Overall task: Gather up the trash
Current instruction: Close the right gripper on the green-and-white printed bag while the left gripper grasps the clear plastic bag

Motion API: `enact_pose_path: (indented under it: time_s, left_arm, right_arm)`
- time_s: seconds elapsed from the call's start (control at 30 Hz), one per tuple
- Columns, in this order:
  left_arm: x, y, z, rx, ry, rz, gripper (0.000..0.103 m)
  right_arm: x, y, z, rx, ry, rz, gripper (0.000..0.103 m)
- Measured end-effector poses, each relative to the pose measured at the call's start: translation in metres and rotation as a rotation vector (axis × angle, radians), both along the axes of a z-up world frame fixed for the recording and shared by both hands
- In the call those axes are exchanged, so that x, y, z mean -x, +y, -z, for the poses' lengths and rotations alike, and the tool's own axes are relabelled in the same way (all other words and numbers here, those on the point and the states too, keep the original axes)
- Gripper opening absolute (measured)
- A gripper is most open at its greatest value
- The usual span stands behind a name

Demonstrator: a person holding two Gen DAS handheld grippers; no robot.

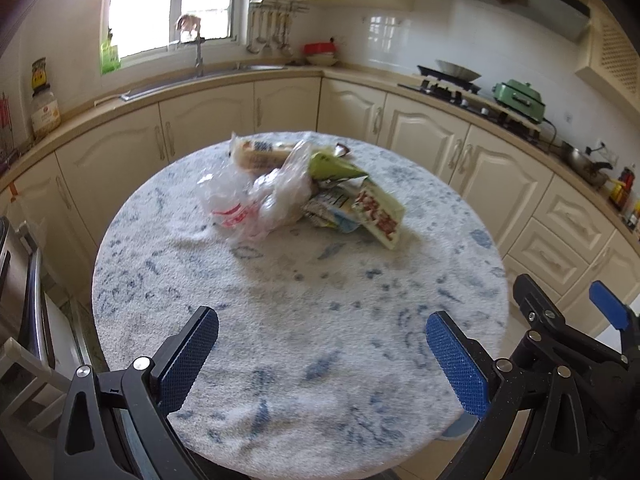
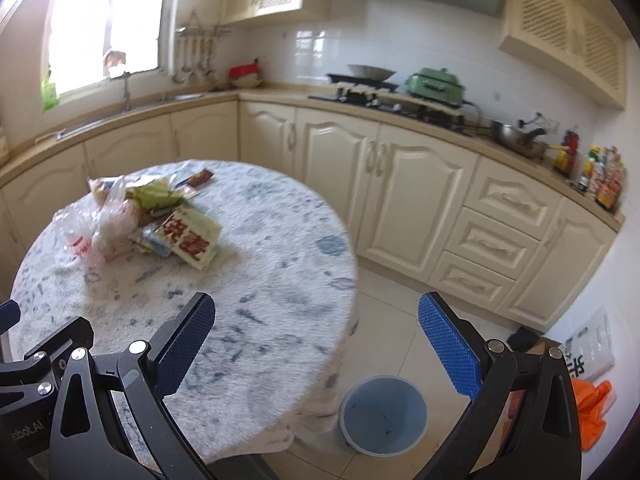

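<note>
The left gripper [image 1: 322, 354] has a black plastic frame with silver round screws and two fingers covered by blue textured pads [image 1: 188, 360]. The right gripper [image 2: 316, 348] has the same look, with small white lettering on its frame.

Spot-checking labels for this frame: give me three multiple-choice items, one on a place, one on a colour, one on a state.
1. Where is the bin?
A. on the table
B. on the floor beside the table
C. on the counter

2. What colour are the tool pads?
A. blue
B. red
C. yellow

3. What state is the left tool in?
A. shut on a wrapper
B. shut on nothing
C. open, holding nothing

Answers:
1. B, it stands on the tiles by the round table.
2. A, both pads show blue.
3. C, its fingers are spread, with the trash pile well ahead.
</note>
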State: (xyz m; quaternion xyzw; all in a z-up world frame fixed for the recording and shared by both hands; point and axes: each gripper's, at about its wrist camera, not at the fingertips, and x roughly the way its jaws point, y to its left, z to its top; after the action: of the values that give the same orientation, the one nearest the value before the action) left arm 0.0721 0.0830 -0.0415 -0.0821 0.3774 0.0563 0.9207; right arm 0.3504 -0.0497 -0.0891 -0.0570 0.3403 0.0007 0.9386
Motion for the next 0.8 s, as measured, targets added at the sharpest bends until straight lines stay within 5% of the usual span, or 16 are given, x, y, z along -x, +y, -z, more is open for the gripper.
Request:
enact_pose_path:
  time_s: [0.37, 0.63, 0.8]
  left_arm:
    - [-0.06, 0.061, 0.044, 0.112, 0.111, -0.108, 0.102]
    - [-0.094, 0.105, 0.068, 0.213, 0.113, -0.21, 0.102]
    - [-0.111, 0.117, 0.073, 0.202, 0.139, -0.216, 0.102]
  right_arm:
    - [-0.075, 0.056, 0.042, -0.044, 0.152, -0.196, 0.103]
    - [-0.137, 0.08, 0.065, -0.075, 0.255, -0.303, 0.103]
    - [-0.162, 0.088, 0.076, -0.077, 0.287, -0.373, 0.103]
